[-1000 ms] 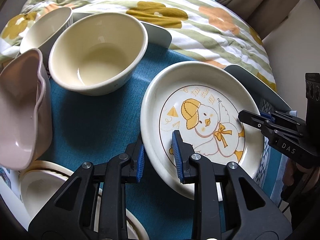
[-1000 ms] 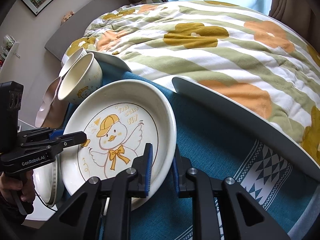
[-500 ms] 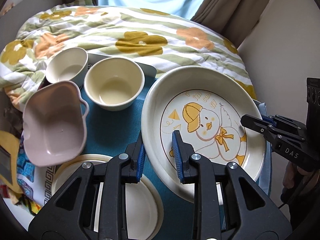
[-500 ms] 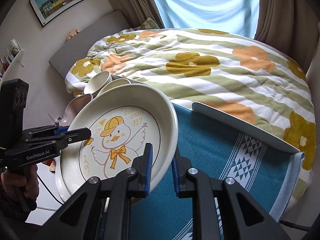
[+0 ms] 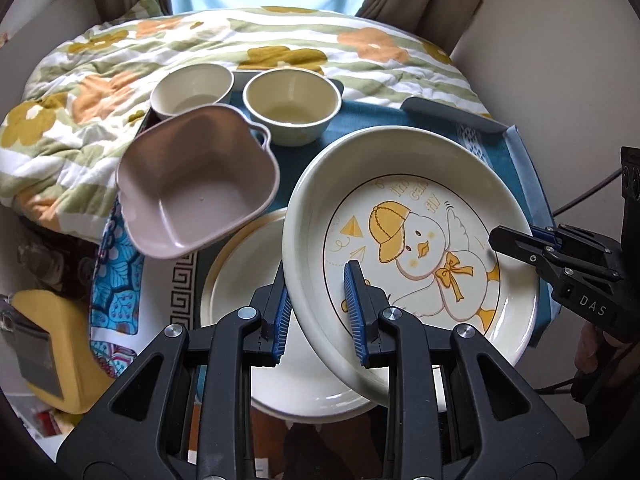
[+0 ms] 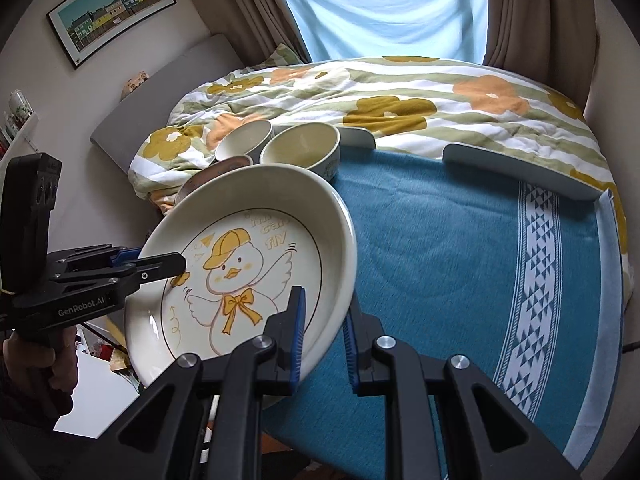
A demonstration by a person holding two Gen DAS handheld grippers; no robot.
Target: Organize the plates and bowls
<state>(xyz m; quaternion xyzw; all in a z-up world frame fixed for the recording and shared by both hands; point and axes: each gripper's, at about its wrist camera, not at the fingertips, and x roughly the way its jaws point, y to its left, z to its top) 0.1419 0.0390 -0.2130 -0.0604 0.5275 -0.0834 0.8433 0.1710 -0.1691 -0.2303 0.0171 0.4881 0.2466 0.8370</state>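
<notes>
A cream plate with a cartoon duck (image 5: pixel 420 240) is held in the air, tilted, by both grippers. My left gripper (image 5: pixel 318 310) is shut on its near-left rim; it shows from the side in the right wrist view (image 6: pixel 160 262). My right gripper (image 6: pixel 324 334) is shut on the opposite rim of the duck plate (image 6: pixel 248 272); it shows in the left wrist view (image 5: pixel 516 240). Below lies a plain cream plate (image 5: pixel 248 280). A pink bowl (image 5: pixel 200 184) and two cream bowls (image 5: pixel 292 104) (image 5: pixel 192 88) sit beyond.
A blue cloth (image 6: pixel 460 264) covers a tray with grey raised edges (image 6: pixel 520 168) on a bed with a flowered quilt (image 6: pixel 400 92). A yellow object (image 5: pixel 52 344) lies at the lower left. Curtains and a window are behind.
Both grippers have lifted the duck plate up and back off the blue cloth. It now hangs over the plain cream plate, and the bowls look farther away.
</notes>
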